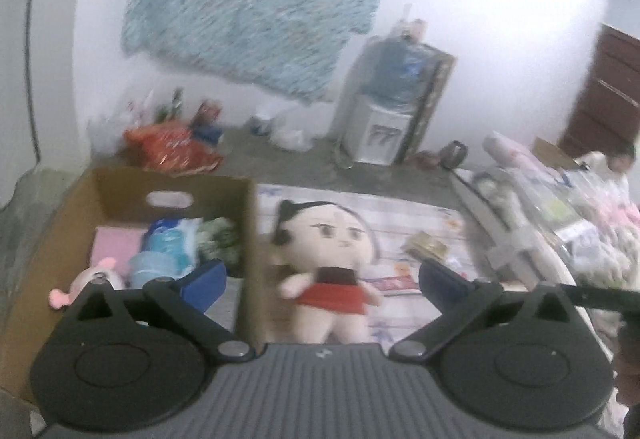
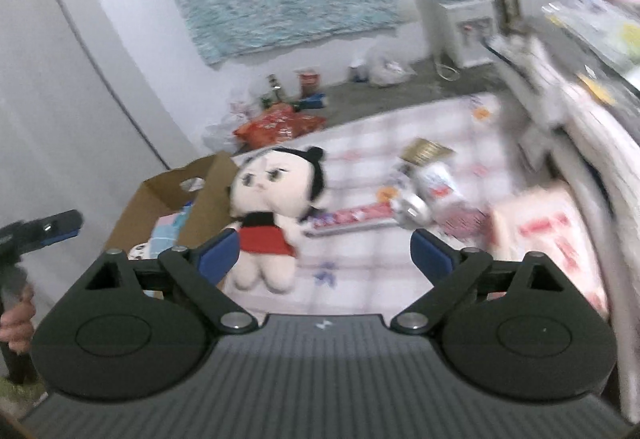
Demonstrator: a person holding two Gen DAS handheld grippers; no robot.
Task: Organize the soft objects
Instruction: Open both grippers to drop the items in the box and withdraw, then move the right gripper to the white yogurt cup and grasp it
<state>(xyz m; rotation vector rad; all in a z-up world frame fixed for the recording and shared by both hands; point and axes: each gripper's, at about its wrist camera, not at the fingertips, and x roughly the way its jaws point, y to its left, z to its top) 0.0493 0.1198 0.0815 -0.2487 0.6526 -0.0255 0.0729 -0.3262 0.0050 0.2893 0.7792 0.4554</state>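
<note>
A plush doll (image 1: pixel 326 267) with a black-haired head and a red skirt lies on a patterned mat (image 1: pixel 404 223), right beside a brown cardboard box (image 1: pixel 120 187). The doll also shows in the right wrist view (image 2: pixel 270 215), beside the box (image 2: pixel 168 191). The box holds soft things: a pink plush (image 1: pixel 94 279), blue-white packs (image 1: pixel 168 247) and a pink cloth (image 1: pixel 116 247). My left gripper (image 1: pixel 322 281) is open and empty, with the doll between its blue pads. My right gripper (image 2: pixel 324 255) is open and empty, just right of the doll.
Loose packets (image 2: pixel 424 179) and a long pink wrapper (image 2: pixel 352 219) lie on the mat (image 2: pixel 400 263). A red snack bag (image 1: pixel 172 151), bottles and a water dispenser (image 1: pixel 384 107) stand by the wall. A cluttered bed or shelf (image 2: pixel 592 143) runs along the right.
</note>
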